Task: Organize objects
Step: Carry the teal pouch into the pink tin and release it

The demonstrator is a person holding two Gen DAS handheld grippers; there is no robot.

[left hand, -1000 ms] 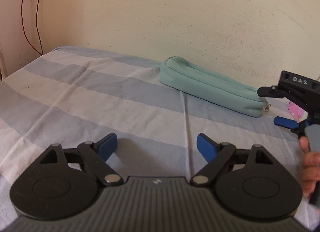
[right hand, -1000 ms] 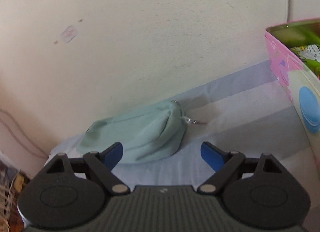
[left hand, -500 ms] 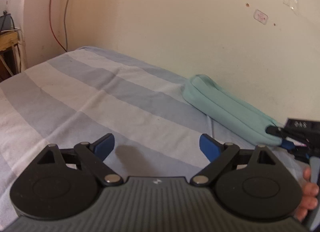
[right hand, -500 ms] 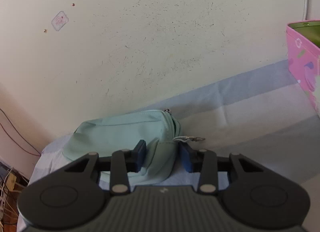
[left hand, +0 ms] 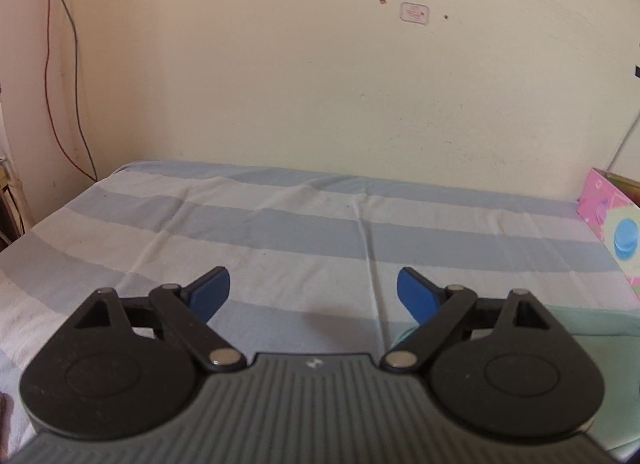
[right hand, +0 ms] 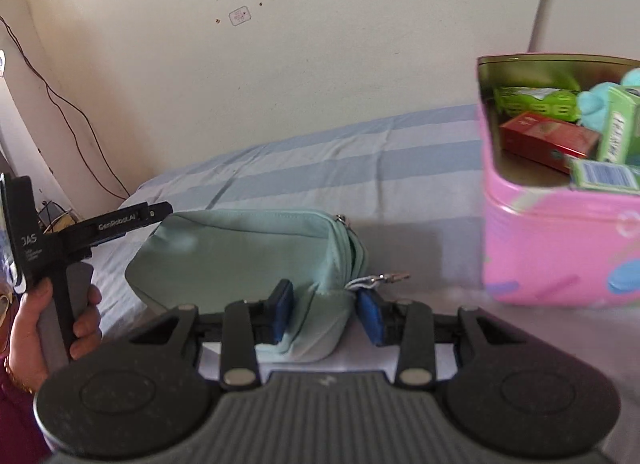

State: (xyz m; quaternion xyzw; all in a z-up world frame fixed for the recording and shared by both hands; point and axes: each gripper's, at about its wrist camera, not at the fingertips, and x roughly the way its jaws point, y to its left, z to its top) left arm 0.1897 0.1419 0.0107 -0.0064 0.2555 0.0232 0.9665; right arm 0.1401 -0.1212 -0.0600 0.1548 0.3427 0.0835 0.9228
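My right gripper is shut on the near end of a mint-green fabric pouch, with its blue pads pinching the cloth beside the zipper pull. The pouch hangs or rests just above the striped bed sheet. A pink tin box stands open to the right of it and holds several small packets. My left gripper is open and empty over the sheet. A corner of the pouch shows at its lower right, and the pink box at the far right.
The bed sheet has blue and white stripes and ends at a cream wall. Wires hang down the wall at the left. The left gripper and its hand show at the left of the right wrist view.
My right gripper closed on the end of the pouch and pulled it away from the wall toward the pink box. My left gripper stayed open and swung right.
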